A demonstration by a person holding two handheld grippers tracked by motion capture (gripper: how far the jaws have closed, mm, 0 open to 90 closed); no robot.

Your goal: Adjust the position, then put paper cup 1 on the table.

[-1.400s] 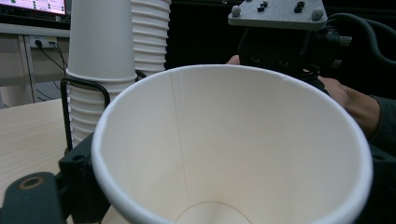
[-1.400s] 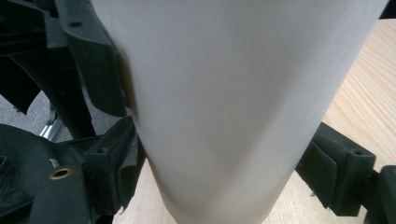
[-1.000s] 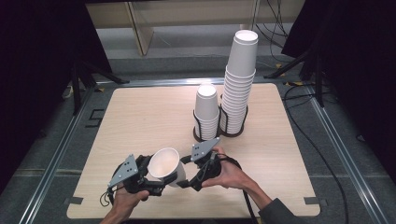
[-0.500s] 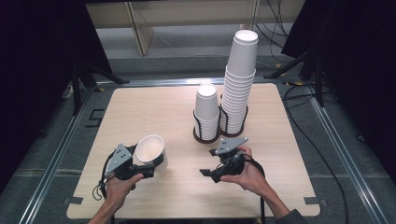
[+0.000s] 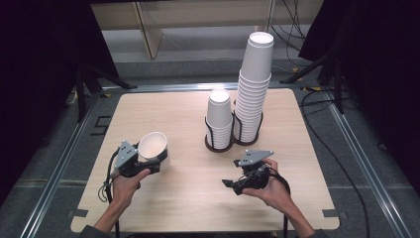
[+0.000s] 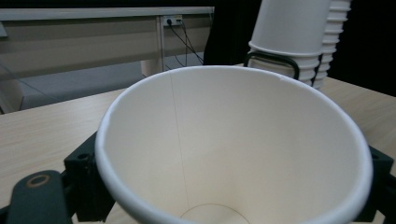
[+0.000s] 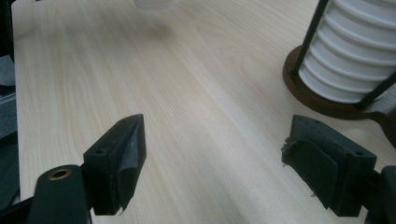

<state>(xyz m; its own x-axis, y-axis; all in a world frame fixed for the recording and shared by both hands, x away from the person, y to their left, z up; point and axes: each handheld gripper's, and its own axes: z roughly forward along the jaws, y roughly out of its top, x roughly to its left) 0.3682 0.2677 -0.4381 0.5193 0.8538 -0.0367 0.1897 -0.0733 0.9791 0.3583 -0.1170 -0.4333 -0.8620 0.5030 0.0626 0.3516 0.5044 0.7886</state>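
One cup was clamped in the left gripper, tilted so its open mouth faced up and toward the holder. It was over the table, well to the left of the holder and nearer the person. In the left gripper view the cup sat between the two black jaws, one pressing each side of the wall just under the rim, so the fingers were closed on the cup and the rim looked round rather than crushed.

The right gripper hung just in front of the holder, a little to its right. Its jaws stood wide apart with nothing between them, and bare table showed through the gap, with the holder's base off to one side.

Two stacks of cups stood in the holder, the tall stack on its right side.

My reading was that the single cup was being carried away from the holder to be set down. To do it well, the grip should be kept light, since a paper wall buckles easily. The cup should be brought level first, its base lowered flat on the table well clear of the holder, and the jaws opened only once it stood firm.
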